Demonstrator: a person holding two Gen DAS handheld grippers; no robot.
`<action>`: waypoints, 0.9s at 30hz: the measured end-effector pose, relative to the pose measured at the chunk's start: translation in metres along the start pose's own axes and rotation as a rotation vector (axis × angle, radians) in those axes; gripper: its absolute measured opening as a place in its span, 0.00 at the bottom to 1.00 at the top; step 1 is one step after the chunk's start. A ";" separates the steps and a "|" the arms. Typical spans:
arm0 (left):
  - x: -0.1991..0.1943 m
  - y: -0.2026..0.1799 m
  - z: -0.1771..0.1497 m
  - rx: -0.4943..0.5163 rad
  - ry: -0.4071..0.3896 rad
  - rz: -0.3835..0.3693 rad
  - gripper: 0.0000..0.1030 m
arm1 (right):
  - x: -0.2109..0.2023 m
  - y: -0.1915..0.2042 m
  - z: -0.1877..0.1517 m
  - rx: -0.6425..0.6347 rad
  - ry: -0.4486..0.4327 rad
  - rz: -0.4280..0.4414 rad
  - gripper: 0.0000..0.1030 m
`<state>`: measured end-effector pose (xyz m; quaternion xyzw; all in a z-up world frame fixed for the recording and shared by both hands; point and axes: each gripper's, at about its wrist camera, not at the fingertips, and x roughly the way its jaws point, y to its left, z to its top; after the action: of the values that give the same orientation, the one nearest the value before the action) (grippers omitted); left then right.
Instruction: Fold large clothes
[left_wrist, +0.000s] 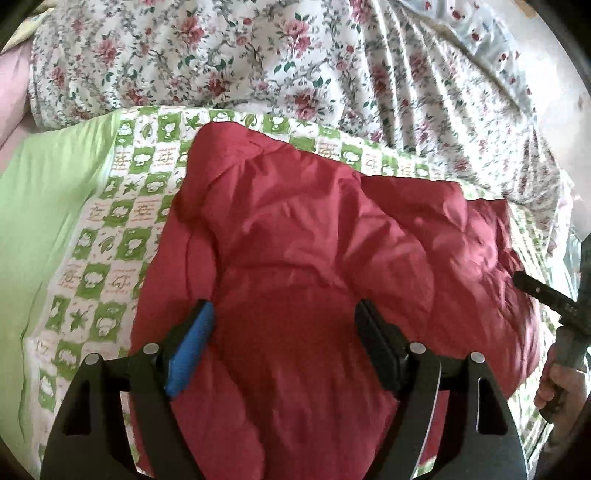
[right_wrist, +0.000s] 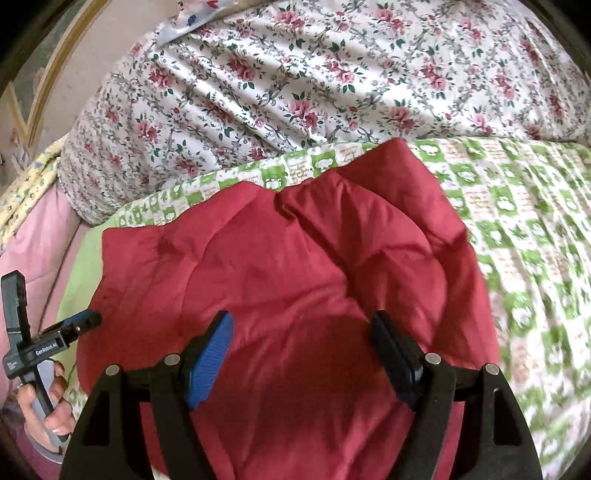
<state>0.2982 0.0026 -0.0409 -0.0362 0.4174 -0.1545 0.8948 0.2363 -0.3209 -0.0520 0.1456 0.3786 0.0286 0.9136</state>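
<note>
Red padded garment (left_wrist: 306, 266) lies bunched on the green-and-white checked quilt (left_wrist: 110, 236), covering most of the quilt's middle; its far edge stops just short of the quilt's far edge. Surface is puffy and creased, and a lobe rises toward the far edge in the right wrist view (right_wrist: 388, 177).

Left gripper (left_wrist: 284, 325): jaws spread wide, nothing between them, hovering above the garment's near part. Blue pad on one finger (left_wrist: 192, 350), black on the other. Cannot tell if the tips touch the fabric.

Right gripper (right_wrist: 301, 332): same story, jaws wide apart, empty, over the garment's near-centre. Contact with the cloth not clear.

Cross views: the right gripper's finger shows at the right edge of the left wrist view, its tip at the garment's right edge, with the person's hand (left_wrist: 557, 387) below it. In the right wrist view the left gripper sits at the garment's left edge, held by a hand (right_wrist: 51, 406).

Beyond the quilt's far edge: rose-print floral bedding (left_wrist: 258, 59), heaped and wrinkled. Plain green cloth (left_wrist: 44, 206) borders the quilt's left side, pink fabric (right_wrist: 40, 251) beyond it.
</note>
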 end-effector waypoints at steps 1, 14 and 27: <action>-0.003 0.002 -0.002 -0.004 -0.002 -0.007 0.76 | -0.005 -0.002 -0.003 0.003 -0.003 0.002 0.76; -0.032 0.038 -0.025 -0.100 -0.023 -0.052 0.76 | -0.049 -0.029 -0.033 0.045 -0.004 -0.019 0.78; -0.023 0.078 -0.034 -0.240 0.019 -0.160 0.79 | -0.057 -0.070 -0.035 0.141 0.007 -0.050 0.83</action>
<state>0.2782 0.0853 -0.0610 -0.1748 0.4371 -0.1748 0.8648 0.1665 -0.3889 -0.0569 0.1998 0.3867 -0.0206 0.9001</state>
